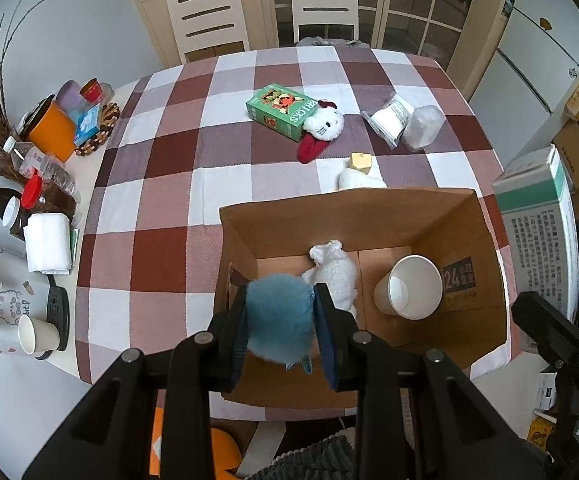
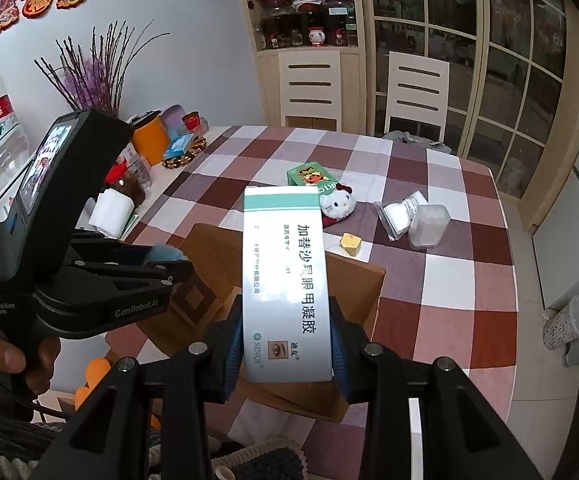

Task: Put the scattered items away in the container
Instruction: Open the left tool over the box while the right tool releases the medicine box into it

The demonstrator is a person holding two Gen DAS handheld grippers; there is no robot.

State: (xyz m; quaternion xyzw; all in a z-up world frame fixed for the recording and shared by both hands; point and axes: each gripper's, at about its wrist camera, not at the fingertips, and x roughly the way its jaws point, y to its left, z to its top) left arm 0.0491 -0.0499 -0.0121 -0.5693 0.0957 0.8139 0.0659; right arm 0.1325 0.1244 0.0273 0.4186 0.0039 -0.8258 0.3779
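Where L tool point(image 1: 280, 322) clamps blue plush point(image 1: 279, 316), lower half hidden.

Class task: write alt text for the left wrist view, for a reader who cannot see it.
The left claw grips a fluffy blue toy above an open cardboard box on a checked tablecloth. Inside the box lie a white plush toy and a paper cup. Beyond it on the cloth sit a green box, a white cat plush and a yellow block.

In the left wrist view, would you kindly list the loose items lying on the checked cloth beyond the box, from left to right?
Green box → white cat plush → yellow block → clear packet → plastic tub.
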